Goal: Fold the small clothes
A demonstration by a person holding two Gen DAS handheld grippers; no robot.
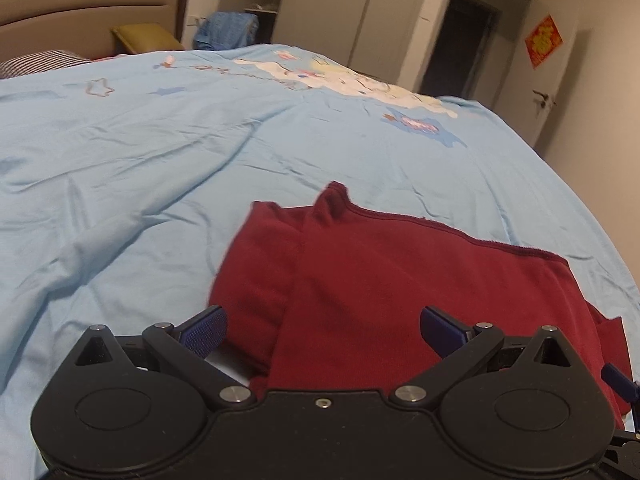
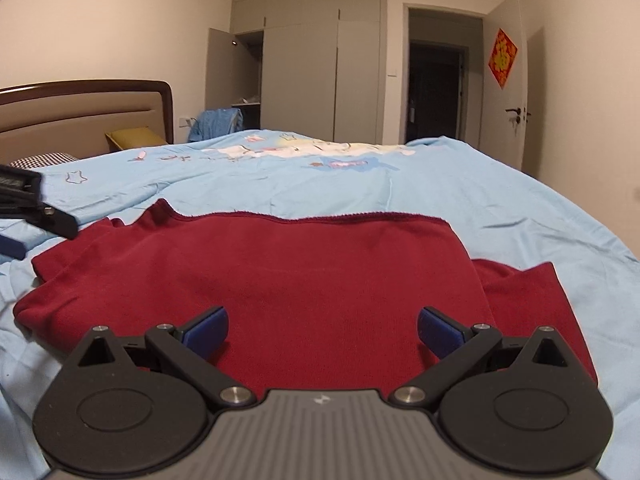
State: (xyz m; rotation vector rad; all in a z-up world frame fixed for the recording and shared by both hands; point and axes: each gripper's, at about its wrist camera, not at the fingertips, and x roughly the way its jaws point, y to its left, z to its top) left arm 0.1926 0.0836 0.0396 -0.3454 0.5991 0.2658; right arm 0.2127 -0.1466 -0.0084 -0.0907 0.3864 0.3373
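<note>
A dark red garment (image 2: 280,280) is found lying on the light blue bedcover (image 1: 160,160) of the bed, at the near side of it and directly ahead of both grippers. At least one fold is judged to have been made: in the right wrist view an upper layer with a stitched hem along its far edge is seen laid flat over a lower layer, which shows past it at the right and at the left. In the left wrist view a raised fold line is seen running down the cloth near its left side, with a small peak of fabric standing up at the far edge. The left gripper (image 1: 324,330) is held just above the near left part of the garment with its jaws spread wide and nothing between them. The right gripper (image 2: 323,330) is held likewise over the near edge, jaws wide apart and empty. No cloth is gripped by either. The bundle is not yet judged compact: the protruding lower layer at the right and the uneven left end remain to be brought in, and the peak to be flattened. Whether further garments await folding cannot be told; none is visible on the bed.
</note>
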